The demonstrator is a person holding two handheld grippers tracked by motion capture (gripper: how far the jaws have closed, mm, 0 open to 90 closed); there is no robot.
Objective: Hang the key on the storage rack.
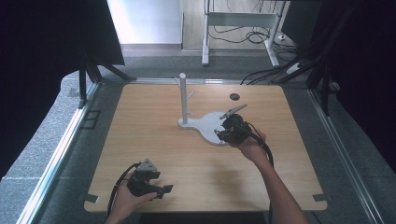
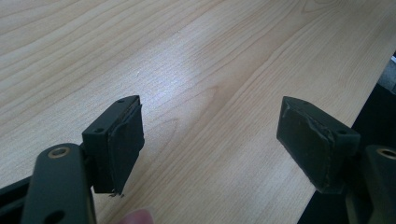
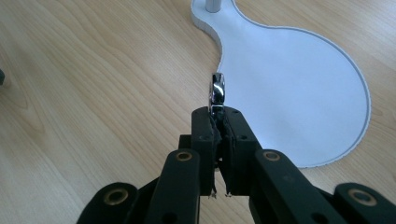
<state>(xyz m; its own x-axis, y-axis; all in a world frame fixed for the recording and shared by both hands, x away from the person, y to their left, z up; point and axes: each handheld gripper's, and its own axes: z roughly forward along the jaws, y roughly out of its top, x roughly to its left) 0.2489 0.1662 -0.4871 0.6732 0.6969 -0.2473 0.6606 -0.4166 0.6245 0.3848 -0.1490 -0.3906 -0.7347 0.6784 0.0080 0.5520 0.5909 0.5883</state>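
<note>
Your right claw (image 3: 218, 114) clamped shiny metal clip (image 3: 217, 91) (edge-on, chrome), held over near edge of white stand base (image 3: 299, 79). Your left claw (image 2: 210, 135) stood apart, empty, above worktop (image 2: 187, 56) near front edge.

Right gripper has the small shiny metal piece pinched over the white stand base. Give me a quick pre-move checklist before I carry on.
1. Right gripper shut on metal piece: ok.
2. Piece sits straight between the pads: cannot tell, seen edge-on.
3. White stand base flat on the table: ok.
4. Post upright: ok.
5. Left gripper open, nothing between its pads, parked near the table's near edge: ok.
</note>
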